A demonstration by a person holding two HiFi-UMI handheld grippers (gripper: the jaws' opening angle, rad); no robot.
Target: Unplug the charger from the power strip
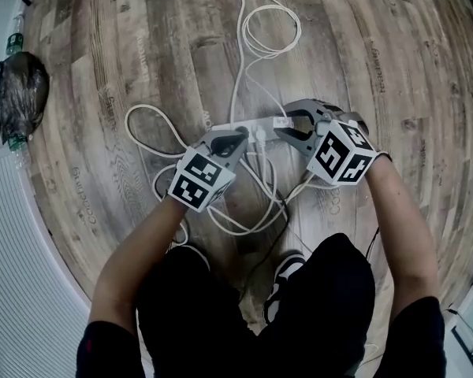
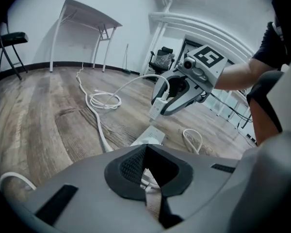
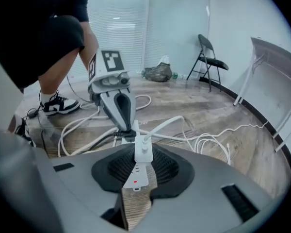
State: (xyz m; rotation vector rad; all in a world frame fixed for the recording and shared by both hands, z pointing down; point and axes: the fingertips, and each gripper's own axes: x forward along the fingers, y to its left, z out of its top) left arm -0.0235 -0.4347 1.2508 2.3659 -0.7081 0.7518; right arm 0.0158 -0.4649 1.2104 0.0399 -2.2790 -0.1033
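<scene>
The white power strip (image 1: 248,130) lies on the wood floor among white cables. My right gripper (image 1: 288,128) is shut on the white charger (image 3: 143,149), its cable arching off to the right. In the left gripper view the charger (image 2: 157,108) hangs in that gripper's tips, a little above the strip (image 2: 149,136) and apart from it. In the right gripper view the strip (image 3: 135,181) shows under the charger with a red light on. My left gripper (image 3: 123,127) is shut, its tips pressed down on the strip's far end by a black plug.
A loose coil of white cable (image 1: 272,30) lies farther out on the floor. A dark bag (image 1: 20,93) sits at the left by the wall. A folding chair (image 3: 208,57) and a white table (image 2: 87,16) stand at the room's edge. The person's shoe (image 3: 58,103) is close by.
</scene>
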